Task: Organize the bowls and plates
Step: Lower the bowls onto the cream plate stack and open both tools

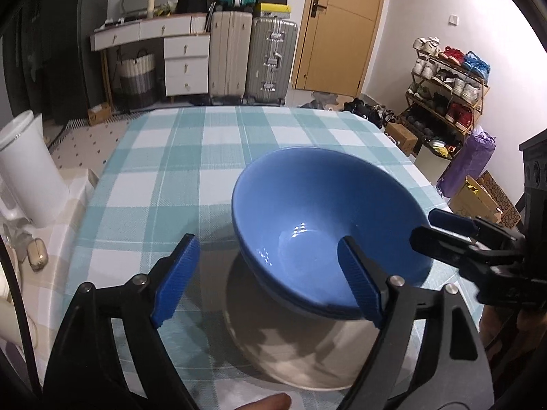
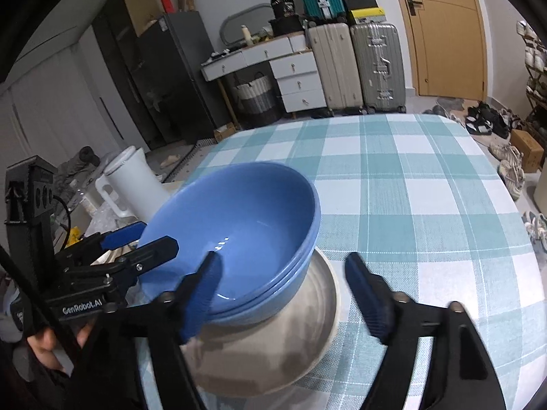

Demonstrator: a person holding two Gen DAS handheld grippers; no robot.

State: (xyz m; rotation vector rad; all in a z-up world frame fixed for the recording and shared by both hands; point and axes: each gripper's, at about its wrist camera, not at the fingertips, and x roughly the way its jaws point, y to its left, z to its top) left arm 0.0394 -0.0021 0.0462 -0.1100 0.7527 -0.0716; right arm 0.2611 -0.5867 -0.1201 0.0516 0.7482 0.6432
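Blue bowls (image 1: 328, 218) sit nested on the plate (image 2: 307, 335). Both grippers, left (image 1: 270, 280) and right (image 2: 290, 297), straddle the rim, jaws apart, gripping nothing. Best withdrawn straight back, clear of the rim.

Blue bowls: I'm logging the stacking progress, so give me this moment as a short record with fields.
bowls: blue bowls, nested in a stack; rims of at least three show
support: stack sits on a pale plate
surface: table with a teal checked cloth
left gripper: open, one finger outside the stack, one over the top bowl's rim
right gripper: open, straddling the stack's near rim, pads not pressing
stack state: released, resting on its own
nearby: white bin beside the table
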